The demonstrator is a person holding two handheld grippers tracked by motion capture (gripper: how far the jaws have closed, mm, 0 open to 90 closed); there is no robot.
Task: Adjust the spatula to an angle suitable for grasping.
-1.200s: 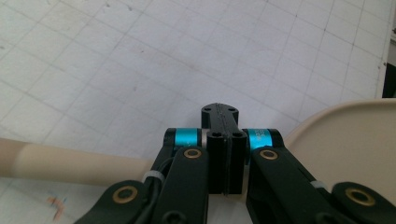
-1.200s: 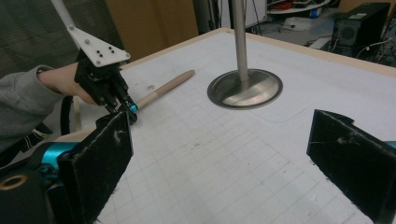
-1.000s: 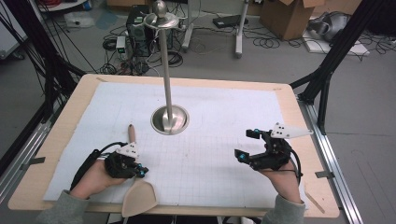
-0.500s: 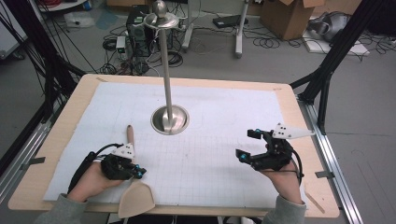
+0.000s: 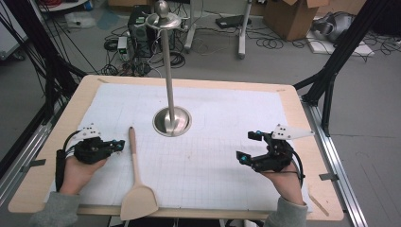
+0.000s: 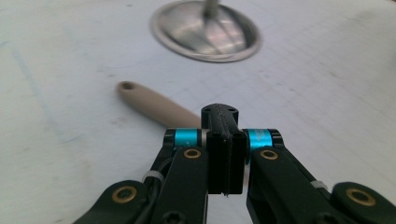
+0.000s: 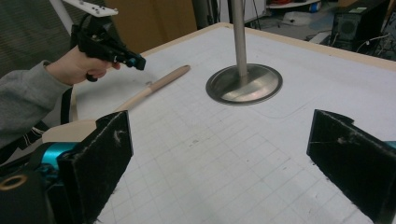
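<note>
One wooden spatula [image 5: 136, 179] lies just beside left gripper's [image 5: 118, 144] closed jaws.

1. My left gripper [image 5: 118, 144] is black with turquoise bands at the jaws and brass-coloured screws.
2. My right gripper [image 5: 249, 147] is black too, topped by a pale grey plate.
3. The wooden spatula [image 5: 136, 182] is light tan.
4. The stand [image 5: 172, 121] is shiny silver metal.
5. The mat [image 5: 227, 142] is white with a fine grey grid.
6. My sleeves [image 5: 52, 213] are grey.
</note>
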